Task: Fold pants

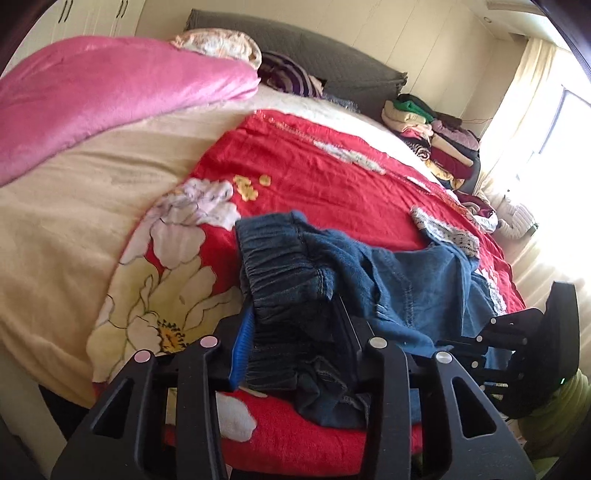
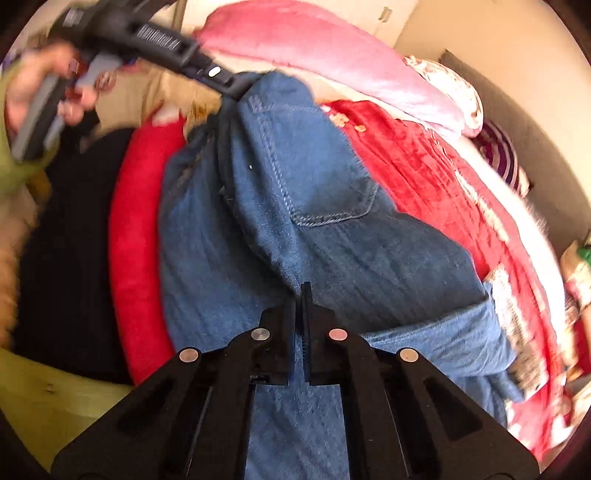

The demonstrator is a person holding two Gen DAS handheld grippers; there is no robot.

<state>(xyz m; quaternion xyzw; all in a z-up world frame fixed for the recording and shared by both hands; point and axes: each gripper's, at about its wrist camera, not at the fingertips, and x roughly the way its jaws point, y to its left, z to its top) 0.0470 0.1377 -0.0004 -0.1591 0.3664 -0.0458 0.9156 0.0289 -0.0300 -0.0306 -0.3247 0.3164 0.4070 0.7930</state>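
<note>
Since a fold needs two held points, the left gripper [image 1: 295,354] clamps the waistband of the jeans [image 2: 295,206] on the red blanket [image 1: 314,158]; the right gripper [image 2: 303,295], jaws together, pinches denim mid-leg.

A bed [image 1: 74,221] covered in a cream sheet is seen, with a red floral blanket [image 1: 314,162] spread over it and a pink blanket [image 1: 92,99] bunched near a dark grey headboard [image 1: 295,48]. Folded clothes [image 1: 436,136] are stacked beside a sunlit curtained window [image 1: 554,122]; pale cupboard doors [image 1: 92,18] are visible behind
</note>
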